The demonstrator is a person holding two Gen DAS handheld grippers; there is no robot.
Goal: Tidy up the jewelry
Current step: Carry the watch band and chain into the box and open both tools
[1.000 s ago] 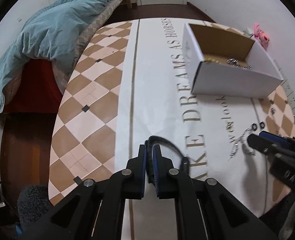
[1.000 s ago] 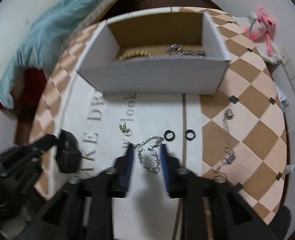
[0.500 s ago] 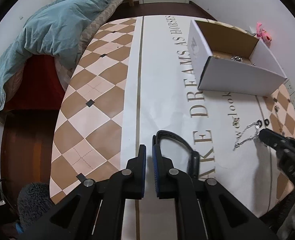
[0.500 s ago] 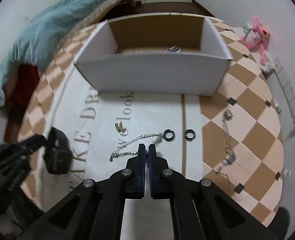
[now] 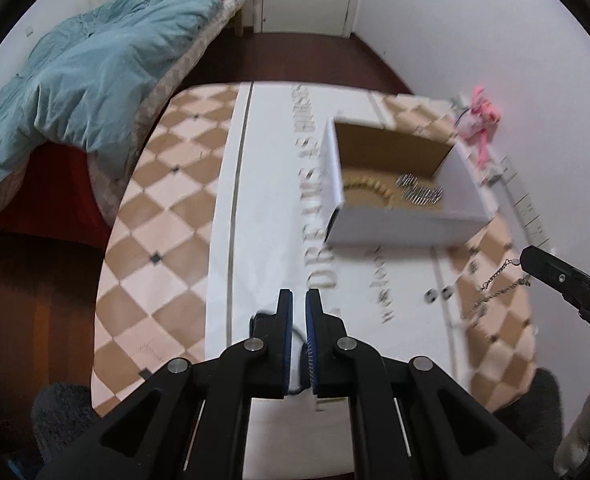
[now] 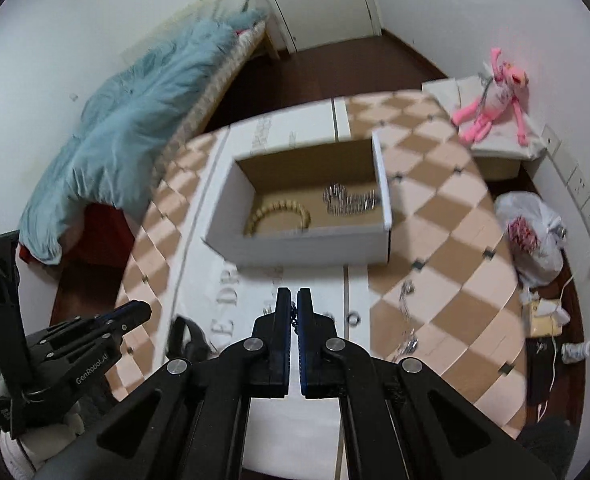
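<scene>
Right gripper (image 6: 293, 300) pinching chain (image 5: 502, 283), raised above table (image 5: 167, 216) near front edge. Left gripper (image 5: 299, 308) clamped on black band (image 6: 187, 338). Box (image 6: 307, 246) mid-table, top open.

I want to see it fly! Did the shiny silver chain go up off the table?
Yes. The shiny silver chain now dangles from the right gripper, raised off the tablecloth toward the white cardboard box.

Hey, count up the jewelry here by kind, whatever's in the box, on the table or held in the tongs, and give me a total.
Silver chain: 2
Black ring: 2
Bead bracelet: 1
Silver bracelet: 1
Black band: 1
Total: 7
</scene>
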